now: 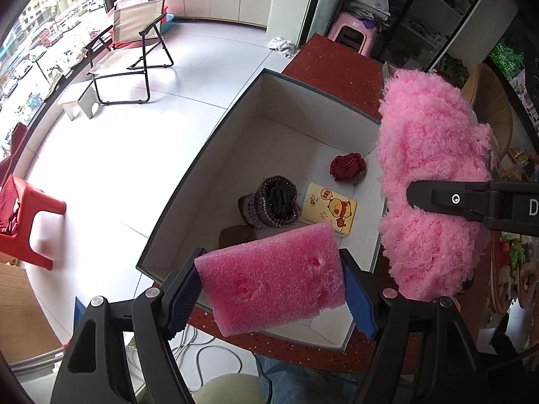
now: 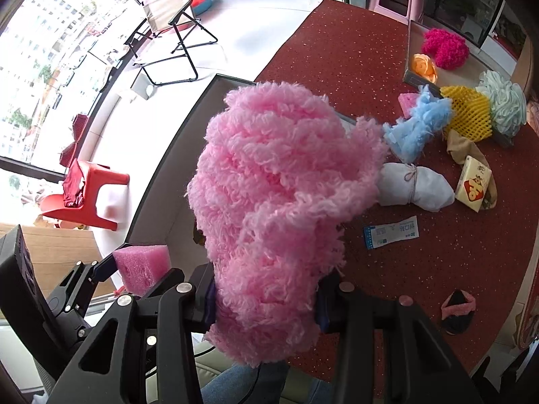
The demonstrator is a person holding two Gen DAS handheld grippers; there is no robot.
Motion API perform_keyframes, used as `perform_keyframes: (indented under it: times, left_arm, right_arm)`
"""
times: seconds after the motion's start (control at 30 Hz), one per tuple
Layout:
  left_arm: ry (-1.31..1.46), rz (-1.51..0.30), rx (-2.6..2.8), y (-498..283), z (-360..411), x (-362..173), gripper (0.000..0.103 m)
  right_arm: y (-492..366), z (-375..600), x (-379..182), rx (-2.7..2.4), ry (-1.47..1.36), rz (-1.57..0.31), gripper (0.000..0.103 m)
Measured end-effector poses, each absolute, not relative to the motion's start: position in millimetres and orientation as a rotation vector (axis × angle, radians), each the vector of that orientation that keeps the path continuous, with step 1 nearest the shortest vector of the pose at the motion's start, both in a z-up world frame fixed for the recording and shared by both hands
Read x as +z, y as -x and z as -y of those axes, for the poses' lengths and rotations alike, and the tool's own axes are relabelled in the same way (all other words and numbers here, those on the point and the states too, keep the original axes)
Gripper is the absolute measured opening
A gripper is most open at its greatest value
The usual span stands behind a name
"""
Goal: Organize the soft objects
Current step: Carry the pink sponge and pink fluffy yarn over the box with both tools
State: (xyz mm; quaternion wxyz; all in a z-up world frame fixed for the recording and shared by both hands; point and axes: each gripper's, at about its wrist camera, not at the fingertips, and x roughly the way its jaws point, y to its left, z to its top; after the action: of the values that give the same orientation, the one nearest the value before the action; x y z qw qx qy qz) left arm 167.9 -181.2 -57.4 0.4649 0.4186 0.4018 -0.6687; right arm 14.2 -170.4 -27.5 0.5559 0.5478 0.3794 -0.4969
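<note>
My left gripper (image 1: 271,298) is shut on a pink foam sponge (image 1: 273,276) and holds it over the near edge of an open white box (image 1: 286,104). The sponge also shows in the right wrist view (image 2: 141,267). My right gripper (image 2: 266,299) is shut on a fluffy pink cloth (image 2: 279,208), held above the box's right side; the cloth also shows in the left wrist view (image 1: 434,181). Inside the box lie a rolled knit sock (image 1: 274,205), a red fabric rose (image 1: 348,166) and a yellow cartoon card (image 1: 328,210).
On the red table (image 2: 438,269) lie a blue fluffy piece (image 2: 417,124), a tied white bundle (image 2: 414,187), a yellow foam net (image 2: 468,118), a pale green pouf (image 2: 505,101), a magenta fluffy item (image 2: 444,47), a tissue pack (image 2: 473,187) and a mask packet (image 2: 390,232).
</note>
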Motion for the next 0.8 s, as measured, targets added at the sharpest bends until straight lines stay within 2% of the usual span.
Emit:
perform_keyframes:
  times: [0.8]
  left_arm:
    - [-1.039, -1.013, -1.592, -172.5, 200.5, -77.1, 0.077]
  right_arm:
    - [-39.1, 212.9, -31.8, -1.151, -1.239, -0.953, 0.047]
